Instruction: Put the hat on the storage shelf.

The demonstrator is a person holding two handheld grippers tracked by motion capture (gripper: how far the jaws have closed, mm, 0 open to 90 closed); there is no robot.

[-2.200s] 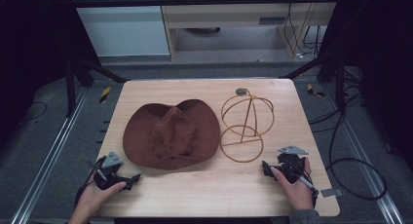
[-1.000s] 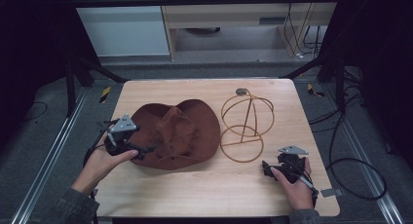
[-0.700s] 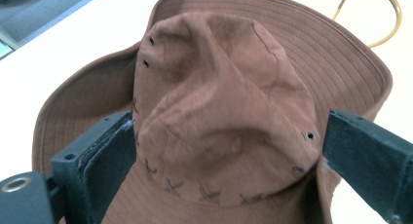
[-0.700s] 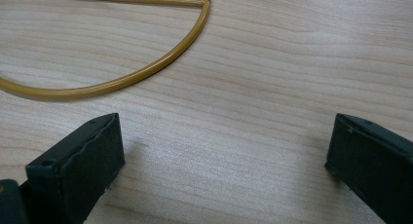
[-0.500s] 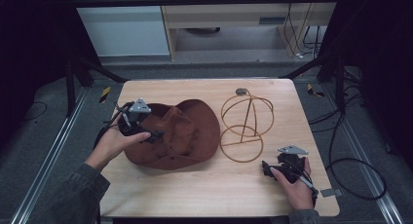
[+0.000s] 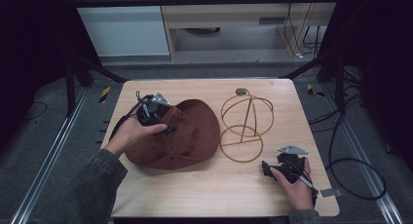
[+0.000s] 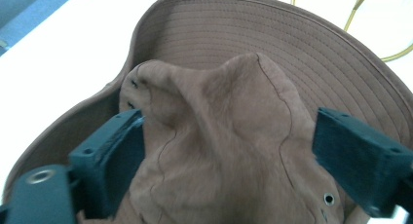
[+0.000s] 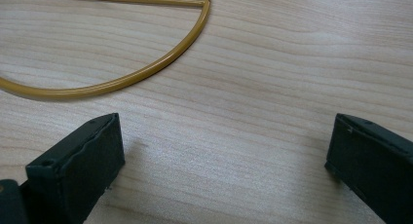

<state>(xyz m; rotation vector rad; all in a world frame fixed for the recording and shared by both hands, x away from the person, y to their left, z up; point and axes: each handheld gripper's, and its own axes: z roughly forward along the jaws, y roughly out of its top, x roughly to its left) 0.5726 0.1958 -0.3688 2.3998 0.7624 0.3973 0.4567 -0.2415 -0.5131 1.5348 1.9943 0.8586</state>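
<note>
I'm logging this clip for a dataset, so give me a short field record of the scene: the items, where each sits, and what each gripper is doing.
surface: wooden table
hat: brown hat, left of centre, lying on the table
stand: gold wire hat stand, right of the hat
left gripper: left gripper over the hat, jaws just been closing, crown between them, pads not yet clamping it
right gripper: right gripper near the stand's base ring, resting low at the table, jaws open with nothing between them
</note>
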